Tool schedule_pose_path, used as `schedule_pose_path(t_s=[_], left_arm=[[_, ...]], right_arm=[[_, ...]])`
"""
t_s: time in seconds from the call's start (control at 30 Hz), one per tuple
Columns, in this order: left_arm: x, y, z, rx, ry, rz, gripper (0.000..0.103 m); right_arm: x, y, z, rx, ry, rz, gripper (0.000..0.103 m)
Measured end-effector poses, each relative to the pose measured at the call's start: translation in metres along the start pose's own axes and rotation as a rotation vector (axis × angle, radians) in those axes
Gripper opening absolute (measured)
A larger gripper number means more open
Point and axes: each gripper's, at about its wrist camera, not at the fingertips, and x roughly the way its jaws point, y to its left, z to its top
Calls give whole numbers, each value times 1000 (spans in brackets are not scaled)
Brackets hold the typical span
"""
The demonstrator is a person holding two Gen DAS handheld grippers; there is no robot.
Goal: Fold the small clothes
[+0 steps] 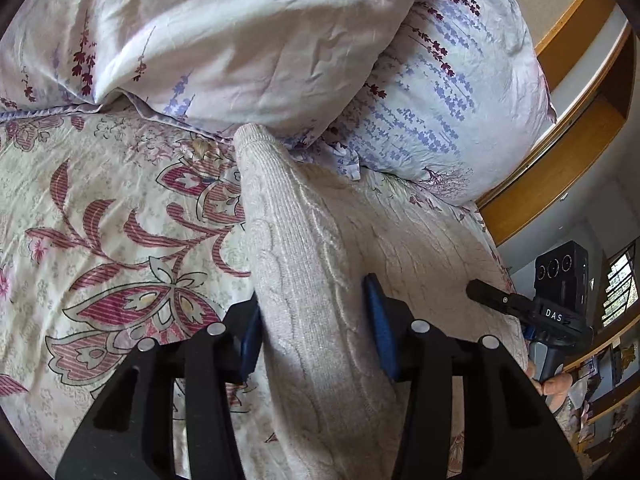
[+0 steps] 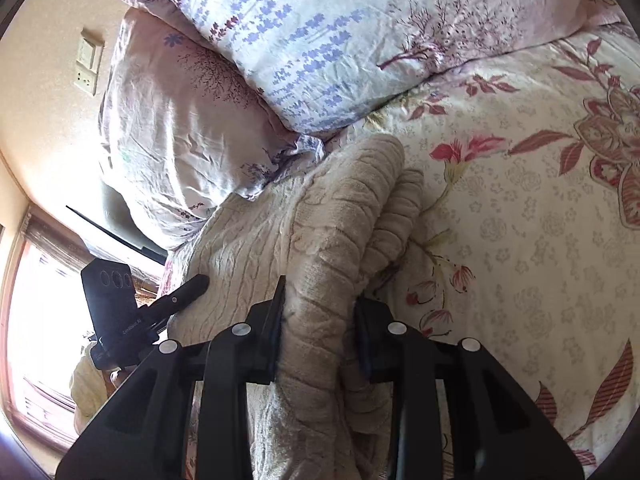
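Observation:
A beige cable-knit sweater (image 1: 320, 248) lies on the floral bedsheet (image 1: 100, 220), its far end against the pillows. My left gripper (image 1: 316, 320) has its blue-padded jaws on either side of a raised fold of the knit. My right gripper (image 2: 320, 320) is closed around the ribbed edge of the same sweater (image 2: 340, 220). Each gripper shows in the other's view: the right gripper (image 1: 496, 300) at the sweater's right edge, the left gripper (image 2: 180, 296) at its left edge. The fingertips are partly hidden by the fabric.
Two pillows with purple flower print (image 1: 440, 92) (image 2: 340, 40) are stacked at the head of the bed. A wooden bed frame (image 1: 560, 152) and a window (image 1: 620, 280) are to the side. A wall switch plate (image 2: 88, 64) is on the wall.

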Motion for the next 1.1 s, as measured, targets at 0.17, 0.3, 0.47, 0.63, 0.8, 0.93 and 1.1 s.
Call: schedule_pose_path(t_s=[0.17,0.3,0.47,0.63,0.8,0.93,1.1], left_arm=[[10,9,0,-9,7,7,51],[12,13,1,-26,20,15,58],[-10,-6,-2,98,-59,200,77],[-47,-36,-9,227,-179,313,86],[-44,-80,-24,337,-156,303,92],[-23,-98,-36,409,-113,351,92],[-9,-97,-43,435,-79,392,92]], right_arm=[[10,-7,0,1,23,-66,30],[11,-23,3,94,54,-12,33],[3,-25,3,118,69,-16,50],[-36,-25,17,133,-63,-57,56],[-32,-29,38,186,-70,-62,52],[-8,-33,48,218,-18,-79,36],[-3,-27,47,170,-46,-81,10]])
